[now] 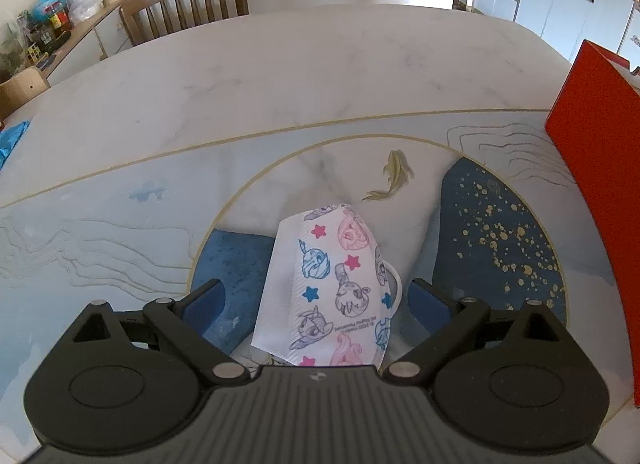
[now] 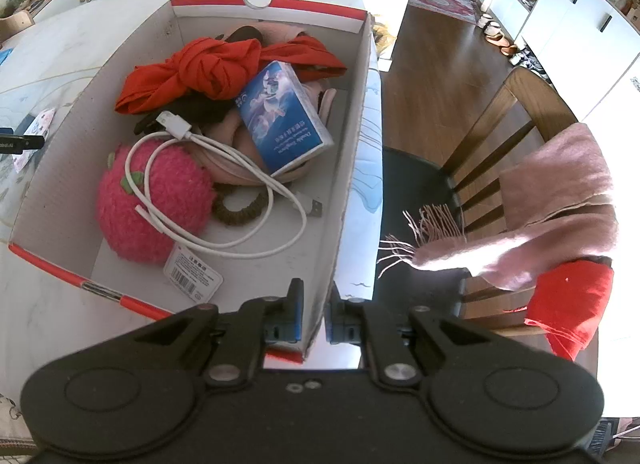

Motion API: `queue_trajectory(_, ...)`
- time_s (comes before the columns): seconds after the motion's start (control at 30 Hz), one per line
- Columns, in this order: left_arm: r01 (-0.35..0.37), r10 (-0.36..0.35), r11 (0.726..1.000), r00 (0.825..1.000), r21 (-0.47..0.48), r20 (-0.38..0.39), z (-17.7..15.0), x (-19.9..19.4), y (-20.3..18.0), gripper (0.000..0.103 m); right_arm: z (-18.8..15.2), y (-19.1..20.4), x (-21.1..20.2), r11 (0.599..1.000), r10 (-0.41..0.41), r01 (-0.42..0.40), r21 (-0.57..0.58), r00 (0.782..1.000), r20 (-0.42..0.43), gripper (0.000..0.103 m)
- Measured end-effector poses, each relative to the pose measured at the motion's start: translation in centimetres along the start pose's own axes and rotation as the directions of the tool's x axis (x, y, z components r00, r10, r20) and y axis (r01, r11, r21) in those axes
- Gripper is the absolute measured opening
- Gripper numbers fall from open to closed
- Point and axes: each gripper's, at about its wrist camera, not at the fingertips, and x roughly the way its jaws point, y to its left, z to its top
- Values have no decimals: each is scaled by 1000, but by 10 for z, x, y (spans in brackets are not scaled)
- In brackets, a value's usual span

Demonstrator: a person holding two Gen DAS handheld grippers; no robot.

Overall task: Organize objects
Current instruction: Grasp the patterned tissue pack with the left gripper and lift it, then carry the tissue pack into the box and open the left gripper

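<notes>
A white child's face mask (image 1: pixel 336 284) printed with cartoon ponies and stars lies on the marble table between the blue pads of my left gripper (image 1: pixel 316 298), which is open around it. My right gripper (image 2: pixel 314 314) is shut on the near right wall of a red and white cardboard box (image 2: pixel 352 136). In the box lie a red cloth (image 2: pixel 216 68), a blue tissue pack (image 2: pixel 284 116), a white USB cable (image 2: pixel 224 184), a pink plush strawberry (image 2: pixel 156 200) and a brown hair tie (image 2: pixel 244 212). The box's red side shows in the left wrist view (image 1: pixel 600 168).
The table (image 1: pixel 280 84) has a painted fish and blue patches. A wooden chair (image 1: pixel 188 4) stands at the far side. Another chair (image 2: pixel 516 132) at the right carries a pink scarf (image 2: pixel 560 204) and a red cloth (image 2: pixel 572 308). White cabinets (image 2: pixel 580 16) line the far wall.
</notes>
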Motion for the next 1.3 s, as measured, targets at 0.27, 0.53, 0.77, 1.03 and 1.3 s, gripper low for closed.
queue_trajectory(0.27,34,-35,998,999,-45,-17,3,4,5,86,0,0,0,1000,0,0,-1,1000,0,10)
queue_trajectory(0.53,39,-40,998,999,-48,-22,4,-2,-1,61,0,0,0,1000,5,-5,-3,1000,6,10)
queue_trajectory(0.77,35,-36,998,999,-51,-26,5,-9,-5,24,-1,-1,1,1000,7,-7,-4,1000,12,9)
queue_trajectory(1.03,56,-57,997,998,-49,-11,2,-25,-10,20,-2,-2,1,1000,15,-15,-4,1000,19,9)
queue_trajectory(1.3,118,-118,993,993,-18,32,2,-64,-30,19,-2,-4,1,1000,27,-27,-3,999,28,9)
